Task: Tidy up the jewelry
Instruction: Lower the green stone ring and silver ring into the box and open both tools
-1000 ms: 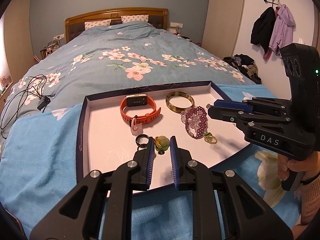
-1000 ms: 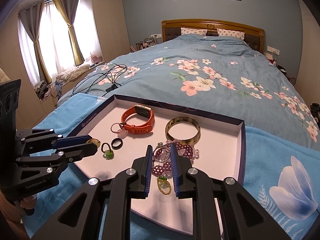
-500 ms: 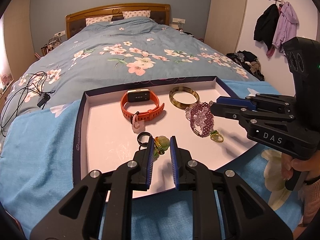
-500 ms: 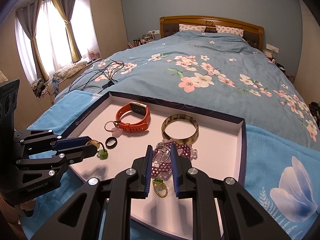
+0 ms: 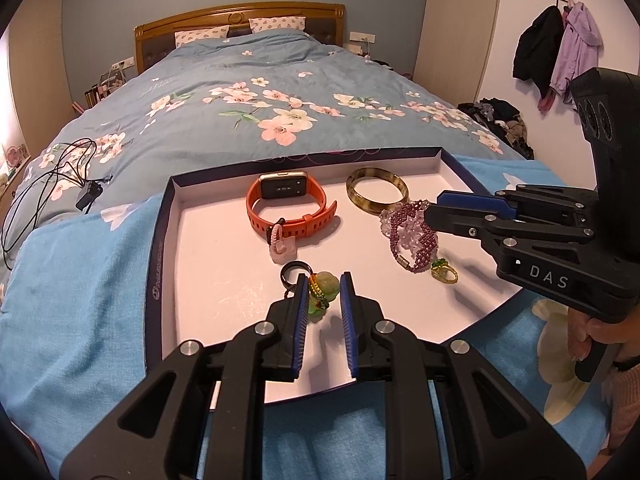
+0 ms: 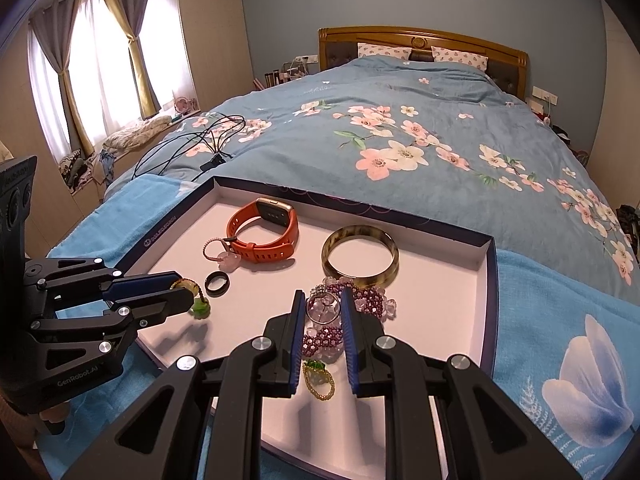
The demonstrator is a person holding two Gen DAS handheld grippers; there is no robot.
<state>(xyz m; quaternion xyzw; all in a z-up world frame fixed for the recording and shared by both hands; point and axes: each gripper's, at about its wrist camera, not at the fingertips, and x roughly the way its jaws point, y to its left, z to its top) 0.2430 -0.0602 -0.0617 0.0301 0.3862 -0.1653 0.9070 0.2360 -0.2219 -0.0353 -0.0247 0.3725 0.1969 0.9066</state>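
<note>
A shallow white tray [image 5: 224, 272] with a dark rim lies on a blue towel on the bed. In it are an orange smartwatch [image 5: 290, 208], an amber bangle [image 5: 377, 194], a black ring [image 5: 295, 273], a pink charm [image 5: 282, 249], a purple bead bracelet [image 5: 408, 236] and a green-stone ring [image 5: 443, 272]. My left gripper [image 5: 323, 294] is narrowly open around a green jade pendant [image 5: 323, 288], just above the tray. My right gripper [image 6: 320, 316] is narrowly open over the purple bead bracelet [image 6: 360, 300] and a clear-stone ring [image 6: 323, 305]. I cannot tell if the pads touch either item.
The floral duvet [image 5: 280, 92] stretches behind the tray to a wooden headboard [image 5: 240, 20]. Black cables [image 5: 60, 184] lie on the bed at the left. Coats [image 5: 556, 48] hang on the right wall. Curtained windows [image 6: 96, 64] are at the left.
Both grippers have moved a little closer to the tray items. The left jaws now sit around the jade pendant. The jewelry has not shifted.
</note>
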